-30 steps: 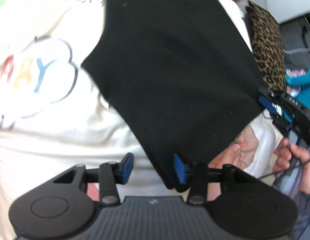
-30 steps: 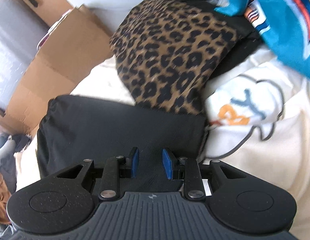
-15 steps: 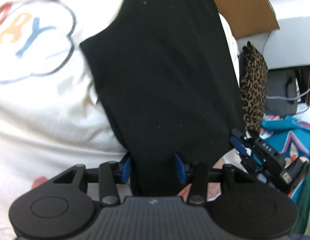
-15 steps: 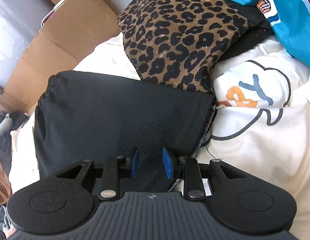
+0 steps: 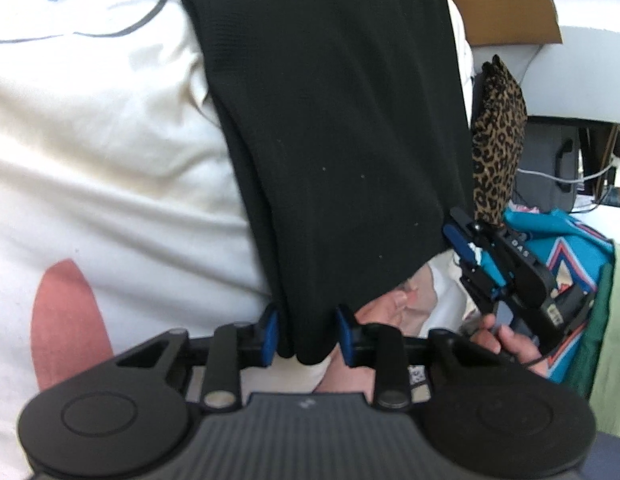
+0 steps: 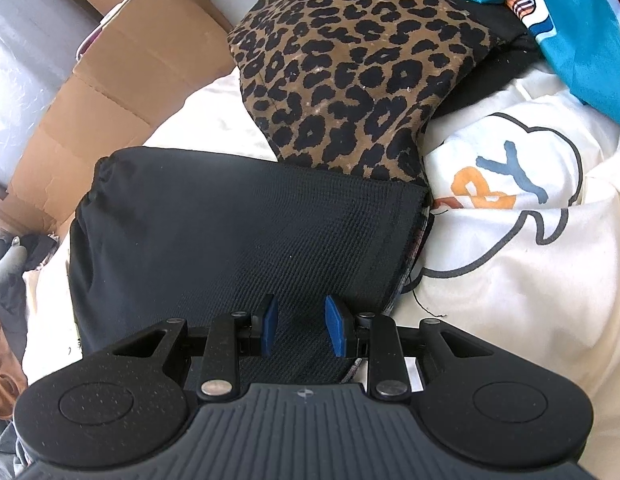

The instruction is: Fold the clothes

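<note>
grippers, two, hand-held. left hand-held gripper: blue pads set narrow and closing, the near corner of a folded black knit garment bunched between them and touching both pads. right hand-held gripper: blue pads at a narrow gap on either side of the garment's near edge; the ribbed black cloth runs between them, but whether the pads press on it cannot be told from this view. seen from the left wrist, the right hand-held gripper sits at the garment's right corner, a hand on its grip.

garment: lies flat on a cream printed t-shirt with coloured letters in a cloud outline, spread over the surface beneath. leopard-print fabric piece touches its far edge. teal printed cloth beyond, cut off by the frame. brown cardboard sheets at far left.

hidden: surface under the t-shirt; the garment's underside; part of a second hand under the black cloth.
</note>
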`<state>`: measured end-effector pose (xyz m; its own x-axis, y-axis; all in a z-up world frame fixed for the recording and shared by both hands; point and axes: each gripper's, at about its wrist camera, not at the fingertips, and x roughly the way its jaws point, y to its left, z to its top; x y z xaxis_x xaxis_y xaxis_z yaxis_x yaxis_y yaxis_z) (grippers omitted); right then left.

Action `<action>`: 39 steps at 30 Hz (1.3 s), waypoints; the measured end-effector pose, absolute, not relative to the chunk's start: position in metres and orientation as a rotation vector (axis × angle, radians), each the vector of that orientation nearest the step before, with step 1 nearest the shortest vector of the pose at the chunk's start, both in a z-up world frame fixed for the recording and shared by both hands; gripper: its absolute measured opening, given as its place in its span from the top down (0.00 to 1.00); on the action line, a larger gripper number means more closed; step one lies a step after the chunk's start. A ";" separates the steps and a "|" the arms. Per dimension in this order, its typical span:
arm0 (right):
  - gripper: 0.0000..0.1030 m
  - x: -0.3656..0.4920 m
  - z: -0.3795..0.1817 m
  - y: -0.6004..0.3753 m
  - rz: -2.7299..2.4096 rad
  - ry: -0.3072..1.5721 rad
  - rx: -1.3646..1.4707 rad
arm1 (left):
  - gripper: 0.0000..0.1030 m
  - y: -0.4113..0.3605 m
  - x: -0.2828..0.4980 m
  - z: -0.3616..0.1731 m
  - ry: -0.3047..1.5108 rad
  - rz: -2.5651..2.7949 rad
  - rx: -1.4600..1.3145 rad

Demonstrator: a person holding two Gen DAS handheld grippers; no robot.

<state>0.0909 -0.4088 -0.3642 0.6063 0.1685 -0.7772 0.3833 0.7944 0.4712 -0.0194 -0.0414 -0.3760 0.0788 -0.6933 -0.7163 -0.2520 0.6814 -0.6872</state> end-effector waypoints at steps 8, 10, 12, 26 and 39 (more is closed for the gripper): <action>0.68 0.090 -0.363 -0.410 -0.134 0.930 0.679 | 0.57 -0.045 -0.016 -0.380 1.469 -0.392 -0.761; 0.67 0.089 -0.362 -0.411 -0.140 0.925 0.696 | 0.58 -0.040 -0.019 -0.381 1.460 -0.396 -0.788; 0.68 0.087 -0.361 -0.413 -0.143 0.916 0.704 | 0.70 -0.038 -0.022 -0.386 1.472 -0.400 -0.825; 0.66 0.068 -0.368 -0.465 -0.284 0.828 0.773 | 0.89 -0.043 -0.018 -0.392 1.534 -0.410 -0.800; 0.62 0.066 -0.404 -0.484 -0.219 0.727 1.063 | 0.90 -0.052 -0.014 -0.382 1.558 -0.353 -0.730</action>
<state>0.0664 -0.4843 -0.4041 0.7501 0.1727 -0.6383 0.4967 0.4902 0.7163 -0.0136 -0.0520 -0.3819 0.0198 -0.6343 -0.7728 -0.2393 0.7475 -0.6197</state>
